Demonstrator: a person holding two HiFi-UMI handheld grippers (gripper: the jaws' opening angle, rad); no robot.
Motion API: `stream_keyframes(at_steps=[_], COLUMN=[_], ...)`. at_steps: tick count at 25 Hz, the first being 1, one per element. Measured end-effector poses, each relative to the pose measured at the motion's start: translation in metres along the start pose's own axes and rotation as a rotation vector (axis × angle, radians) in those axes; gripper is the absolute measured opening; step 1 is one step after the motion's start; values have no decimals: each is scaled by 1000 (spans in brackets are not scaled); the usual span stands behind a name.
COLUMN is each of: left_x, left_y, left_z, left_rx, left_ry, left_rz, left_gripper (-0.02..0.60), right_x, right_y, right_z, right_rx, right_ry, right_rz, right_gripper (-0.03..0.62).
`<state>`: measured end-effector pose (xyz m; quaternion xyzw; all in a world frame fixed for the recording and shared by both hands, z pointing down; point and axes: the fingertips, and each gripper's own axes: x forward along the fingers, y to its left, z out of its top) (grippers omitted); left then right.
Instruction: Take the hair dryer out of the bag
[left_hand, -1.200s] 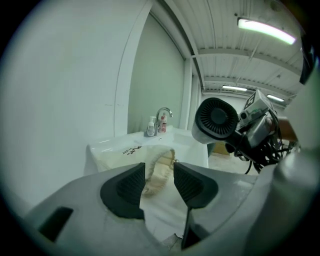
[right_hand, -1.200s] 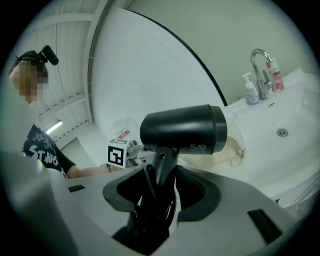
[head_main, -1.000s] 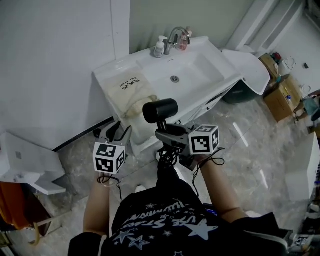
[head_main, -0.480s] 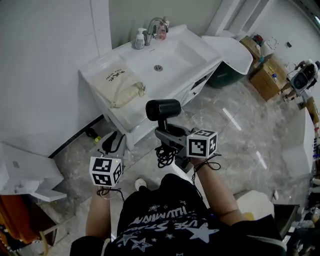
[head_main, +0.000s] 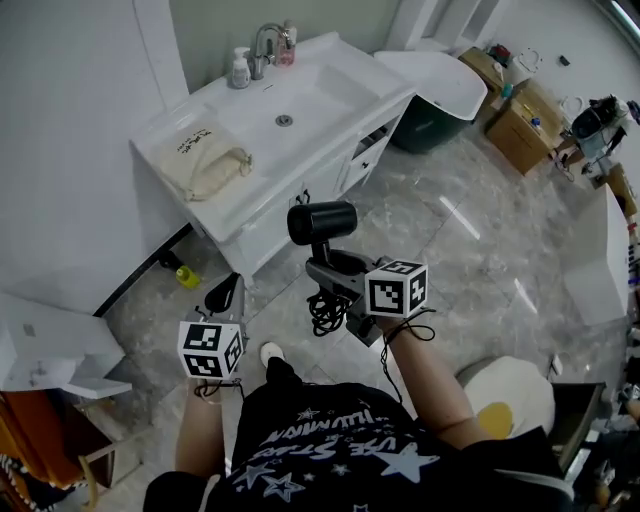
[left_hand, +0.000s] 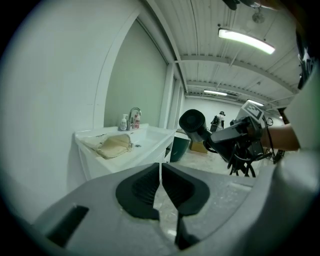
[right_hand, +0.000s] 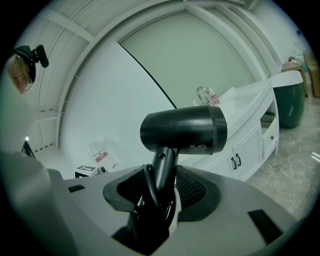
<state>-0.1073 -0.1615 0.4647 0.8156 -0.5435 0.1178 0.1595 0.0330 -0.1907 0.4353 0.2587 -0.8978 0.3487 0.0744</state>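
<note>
While handle-first, dryer (right_hand: 183, 131) in right gripper (right_hand: 167, 176)

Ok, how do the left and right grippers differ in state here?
The left gripper has its jaws together with nothing between them, while the right gripper is clamped on the handle of the hair dryer, with the cord bunched in its jaws. In the head view the left gripper sits lower in the picture, and the right gripper sits higher, with the dryer's barrel standing above it. Both are held out in front, pointing roughly the same way.
</note>
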Motion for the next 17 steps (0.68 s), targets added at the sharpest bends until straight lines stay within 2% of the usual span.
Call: stream_keyframes(at_steps=[8, 17], left_x=[-17, -66], left_y=[-82, -165], left_z=[-24, -37], left_rx=[18, 9], left_ry=[32, 20], left_rz=[-30, -27], left_gripper=[30, 31], right_x=[-73, -158], right_y=[1, 28], right_z=[-44, -89], right_rx=[1, -6], right_ry=[0, 14], right_rz=[-23, -29], right_gripper=[186, 186])
